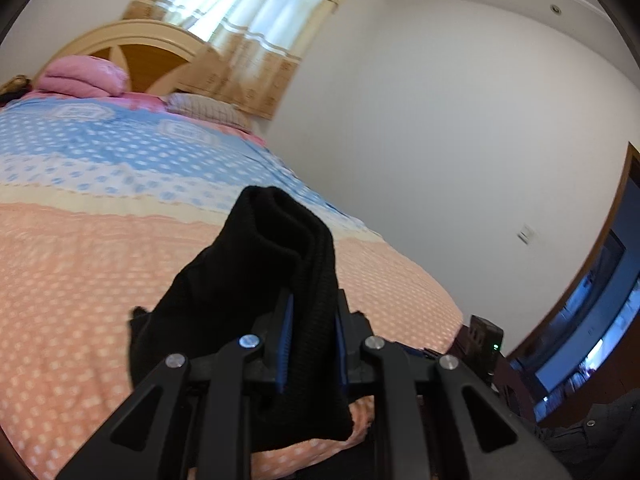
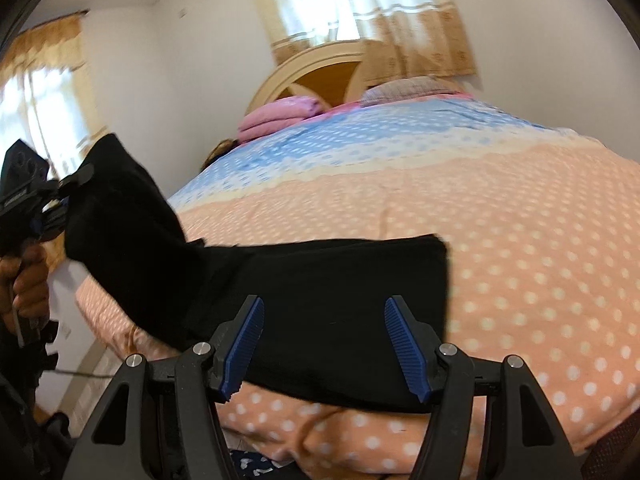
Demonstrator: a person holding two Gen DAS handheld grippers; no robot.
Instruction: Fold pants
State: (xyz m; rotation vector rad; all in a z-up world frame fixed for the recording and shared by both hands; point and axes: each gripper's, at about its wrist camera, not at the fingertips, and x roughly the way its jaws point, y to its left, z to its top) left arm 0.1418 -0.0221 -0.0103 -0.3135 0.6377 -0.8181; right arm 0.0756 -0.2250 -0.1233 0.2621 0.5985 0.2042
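The black pants (image 2: 320,280) lie across the near part of the bed's peach polka-dot quilt (image 2: 520,260). Their left end is lifted off the bed. My left gripper (image 2: 68,196), held by a hand (image 2: 24,280), is shut on that raised end. In the left wrist view the black pants (image 1: 256,280) bunch up between the blue pads (image 1: 286,340) of the left gripper (image 1: 314,320) and hang down to the left. My right gripper (image 2: 325,320) stands open just above the flat part of the pants, with its blue pads (image 2: 248,344) wide apart and clear of the cloth.
A folded pink blanket (image 1: 84,76) and a checked pillow (image 1: 204,110) lie by the headboard (image 2: 320,76) at the far end of the quilt (image 1: 80,280). Curtained windows (image 2: 360,0) sit behind. A dark device with a green light (image 1: 486,344) stands off the bed's right corner.
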